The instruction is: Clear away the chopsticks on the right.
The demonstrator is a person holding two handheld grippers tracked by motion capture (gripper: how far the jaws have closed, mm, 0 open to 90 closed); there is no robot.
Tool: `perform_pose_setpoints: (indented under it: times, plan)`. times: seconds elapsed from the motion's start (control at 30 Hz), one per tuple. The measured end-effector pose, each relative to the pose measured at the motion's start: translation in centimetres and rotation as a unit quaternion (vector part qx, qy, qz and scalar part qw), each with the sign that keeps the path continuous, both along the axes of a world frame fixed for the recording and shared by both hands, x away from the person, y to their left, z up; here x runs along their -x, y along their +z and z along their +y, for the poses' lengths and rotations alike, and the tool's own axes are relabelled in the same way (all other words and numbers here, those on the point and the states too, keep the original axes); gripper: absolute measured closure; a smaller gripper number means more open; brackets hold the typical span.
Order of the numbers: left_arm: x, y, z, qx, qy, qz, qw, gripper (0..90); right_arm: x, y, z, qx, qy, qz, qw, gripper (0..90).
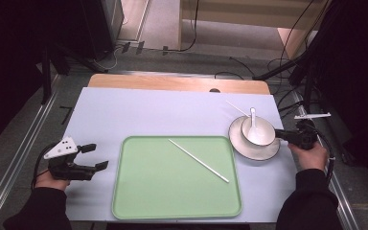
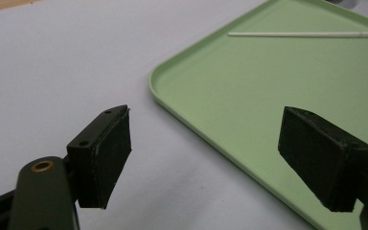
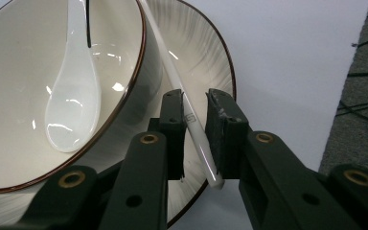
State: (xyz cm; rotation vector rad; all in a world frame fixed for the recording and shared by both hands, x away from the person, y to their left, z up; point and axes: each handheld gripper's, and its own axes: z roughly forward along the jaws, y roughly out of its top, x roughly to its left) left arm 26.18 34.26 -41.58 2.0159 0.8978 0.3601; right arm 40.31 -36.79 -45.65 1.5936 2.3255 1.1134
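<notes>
1 chopstick [image 1: 199, 160] sits on the tray [image 1: 124, 191] already; right gripper [image 3: 195, 125] pinches the 2nd chopstick [image 3: 172, 72] by the bowl [image 3: 9, 72], left gripper [image 2: 211, 158] gapes empty.

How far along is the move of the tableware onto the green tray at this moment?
Looks done: one white chopstick lies on the green tray. In hand: the right gripper has its jaws around the second chopstick lying across the plate beside the bowl; whether the pads press it is unclear. Likely left: that chopstick, plate, bowl and spoon. The left gripper waits open beside the tray.
</notes>
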Motion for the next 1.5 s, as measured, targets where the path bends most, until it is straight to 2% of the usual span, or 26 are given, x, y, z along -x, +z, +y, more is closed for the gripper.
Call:
perform_pose_setpoints:
  times: [0.23, 0.33, 0.63, 0.8, 0.87, 1.0, 1.3, 1.5]
  plan:
    - [0.0, 0.0, 0.0, 0.001, 0.001, 0.0, 1.0, 18.7, -0.1, -0.2, -0.2, -0.011, 0.003, 0.001, 0.9999, 78.8]
    - [0.0, 0.0, 0.0, 0.0, 0.0, 0.0, 1.0, 18.7, 0.0, -0.2, -0.3, -0.015, 0.008, 0.005, 0.9998, 82.3]
    - [0.0, 0.0, 0.0, 0.001, 0.001, -0.001, 1.0, 18.7, -0.1, -0.4, -0.1, -0.017, 0.015, 0.025, 0.9994, 84.9]
    - [0.0, 0.0, 0.1, 0.002, 0.002, -0.002, 1.0, 18.7, 0.0, -0.1, -0.6, -0.034, -0.008, 0.041, 0.9986, 85.1]
    - [0.0, 0.0, 0.1, 0.004, 0.003, -0.002, 1.0, 18.7, 0.0, 0.0, -1.0, -0.051, -0.013, 0.047, 0.9975, 85.2]
    - [0.0, 0.0, 0.1, 0.006, 0.005, -0.003, 1.0, 18.7, 0.2, 0.1, -1.6, -0.069, -0.022, 0.056, 0.9958, 85.2]
    - [0.0, 0.0, 0.1, 0.005, 0.005, -0.003, 1.0, 18.7, 1.0, 1.3, -2.4, -0.094, -0.044, 0.038, 0.9939, 85.2]
    - [-0.2, 0.0, 0.0, 0.006, 0.002, -0.002, 1.0, 18.7, 1.6, 2.5, -2.7, -0.102, -0.066, 0.043, 0.9917, 85.2]
